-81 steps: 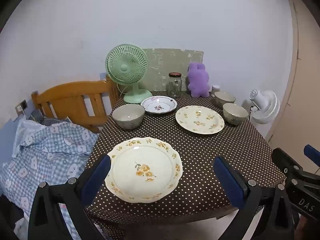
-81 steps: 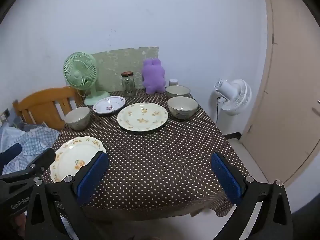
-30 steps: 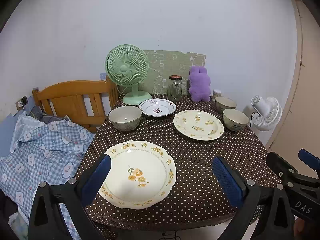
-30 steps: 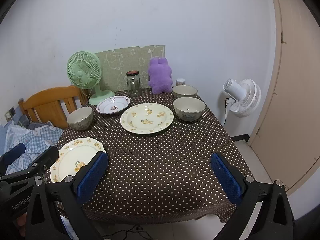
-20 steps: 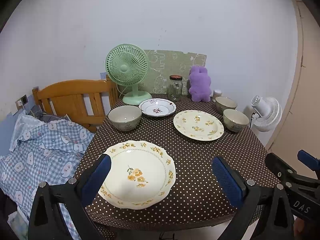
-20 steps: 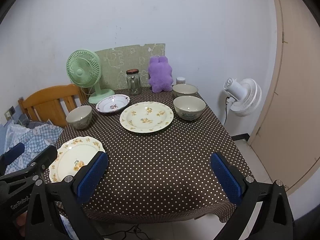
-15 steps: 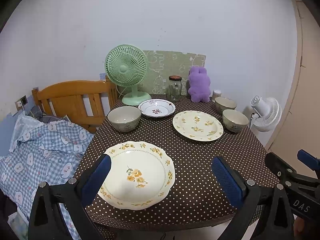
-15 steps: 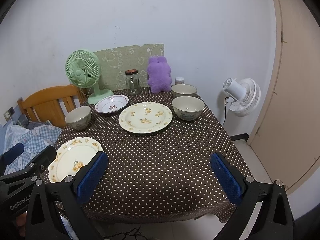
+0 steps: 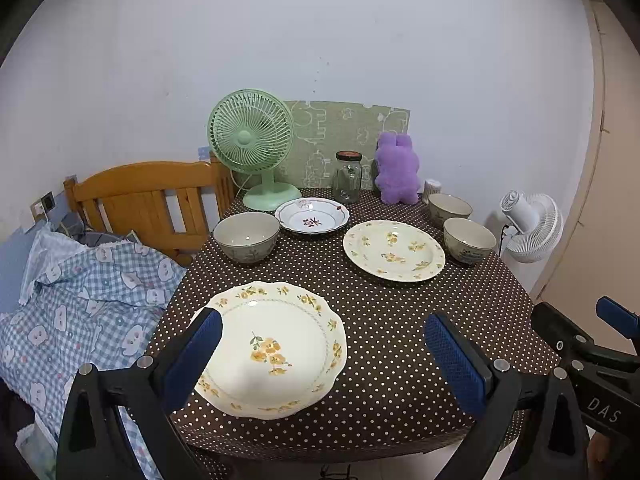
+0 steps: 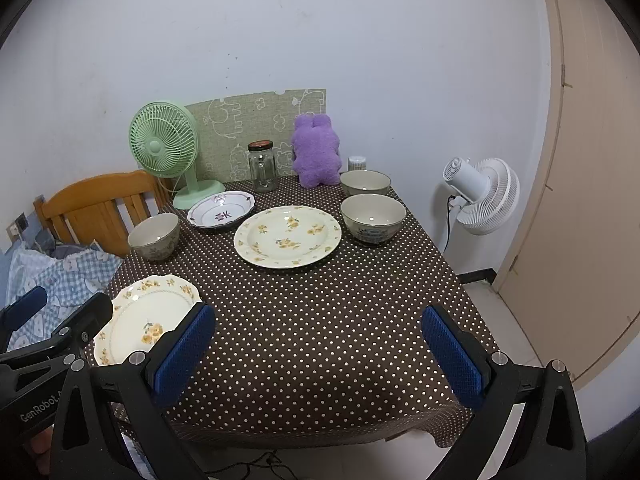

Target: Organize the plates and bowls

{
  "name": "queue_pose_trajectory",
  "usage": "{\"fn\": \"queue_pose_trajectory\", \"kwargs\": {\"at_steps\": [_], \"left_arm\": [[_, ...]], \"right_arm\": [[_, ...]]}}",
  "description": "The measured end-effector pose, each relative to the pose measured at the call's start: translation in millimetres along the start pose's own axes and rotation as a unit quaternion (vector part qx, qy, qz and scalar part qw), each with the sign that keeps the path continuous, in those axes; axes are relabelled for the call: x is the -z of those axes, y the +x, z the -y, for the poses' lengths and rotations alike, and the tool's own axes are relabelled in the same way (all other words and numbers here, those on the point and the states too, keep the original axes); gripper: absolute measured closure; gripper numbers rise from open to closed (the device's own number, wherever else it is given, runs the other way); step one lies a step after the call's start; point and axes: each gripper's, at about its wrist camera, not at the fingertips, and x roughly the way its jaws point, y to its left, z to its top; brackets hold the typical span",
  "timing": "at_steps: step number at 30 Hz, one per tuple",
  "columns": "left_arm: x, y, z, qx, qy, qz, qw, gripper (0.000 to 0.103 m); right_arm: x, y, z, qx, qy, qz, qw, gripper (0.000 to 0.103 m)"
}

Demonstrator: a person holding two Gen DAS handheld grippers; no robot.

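Plates and bowls spread singly across the dotted tabletop (image 10: 320, 320), nothing stacked yet. Scalloped plate (image 9: 276, 346) low and centre-left in the left wrist view, near the tabletop's front edge, partly behind the left pad of the left tool (image 9: 320, 360). Round flowered plate (image 9: 394, 250) right of centre, further back. Small white dish (image 9: 312, 216) above centre, just in front of the green fan (image 9: 250, 136). Lone bowl (image 9: 246, 236) left of centre, beside that dish. Two more bowls at the right side — near bowl (image 9: 469, 240) close beside the round plate, far bowl (image 9: 449, 206) behind it, next to the purple plush (image 9: 396, 174). Glass jar (image 9: 347, 177) at the back, between fan and plush.

Left tool spread wide and holding nothing, poised short of the scalloped plate without touching it. Right tool (image 10: 316, 348) likewise released and empty, hanging before the bare front stretch of tabletop at the lower middle of its own view.

Judged as the very start: approach only, no grasp made. Likely first step — taking the scalloped plate, nearest the left tool. Calls for lowering and easing forward until one pad slips under the rim at the tabletop's edge and the other sits above, then closing on the rim alone. After that, probably a carry toward the round plate for stacking, with the bowls to be nested. Thin glazed rim — slippery, so a firm, level grip wanted.
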Motion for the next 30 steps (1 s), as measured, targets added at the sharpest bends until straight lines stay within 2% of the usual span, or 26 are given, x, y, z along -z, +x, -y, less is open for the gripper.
{"fn": "queue_pose_trajectory", "kwargs": {"at_steps": [9, 17, 26, 30], "left_arm": [[-1, 1, 5, -0.005, -0.003, -0.002, 1.0000, 0.002], [-7, 4, 9, -0.013, -0.006, -0.005, 0.9999, 0.007], [-20, 18, -9, -0.038, -0.022, -0.018, 0.9989, 0.008], [-21, 33, -23, -0.038, -0.022, -0.033, 0.9985, 0.013]], "right_arm": [[0, 2, 3, -0.003, -0.007, 0.000, 1.000, 0.000], [-6, 9, 2, -0.013, -0.009, -0.002, 1.000, 0.000], [-19, 31, -16, -0.030, -0.009, -0.007, 0.999, 0.002], [-24, 46, -32, -0.039, -0.013, -0.020, 0.999, 0.003]]}}
